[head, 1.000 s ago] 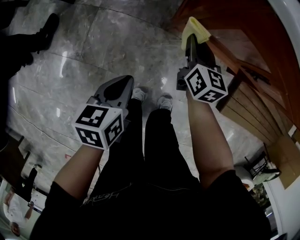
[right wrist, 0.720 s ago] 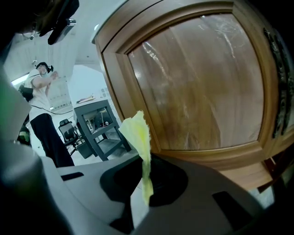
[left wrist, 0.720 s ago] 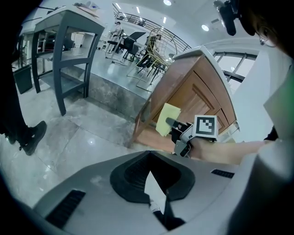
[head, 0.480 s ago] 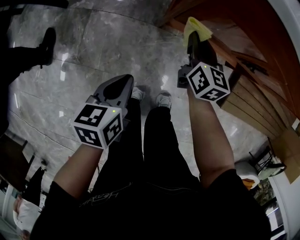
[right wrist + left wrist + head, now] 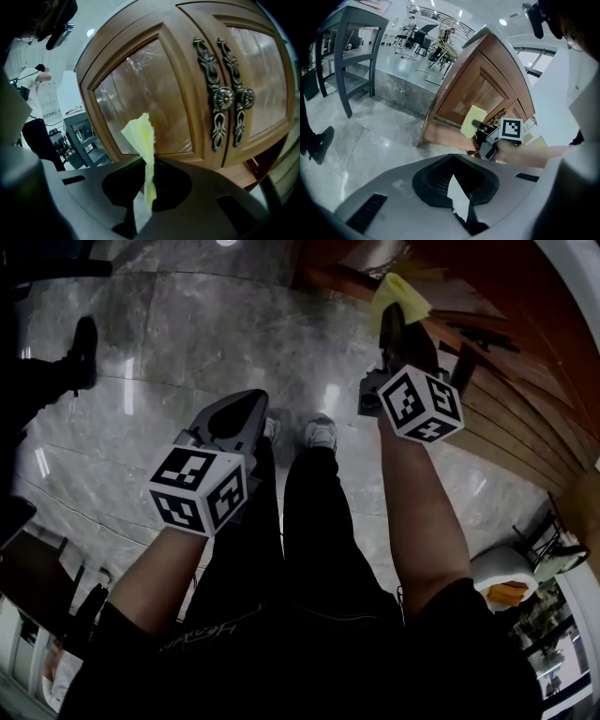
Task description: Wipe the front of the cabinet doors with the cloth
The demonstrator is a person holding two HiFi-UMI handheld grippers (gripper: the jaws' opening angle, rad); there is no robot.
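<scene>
Cloth (image 5: 143, 140), yellow and thin, stood edge-on in your right gripper (image 5: 148, 190). Its jaws were closed on the lower part while the free end flopped upward in a loose fold. It looked light, soft and limp, a thing that would crumple rather than push. Your hold low on a bunched edge seemed sound, provided enough cloth was left free to lie flat on the wood. A pinch this thin could well slide out under a hard drag.

Your left gripper (image 5: 246, 404) hung beside your legs over the grey marble floor (image 5: 169, 324), jaws drawn together with nothing between them.

Just past the cloth rose the wooden cabinet doors (image 5: 180, 70). The cloth's tip showed in front of the left door's glossy panel (image 5: 136, 89), and whether it touched the surface could not be told. Ornate metal handles (image 5: 224, 101) sat side by side where the two doors met, and a trailing corner could likely snag on them.

Farther off, a grey table (image 5: 351, 28) stood in the bright hall.
</scene>
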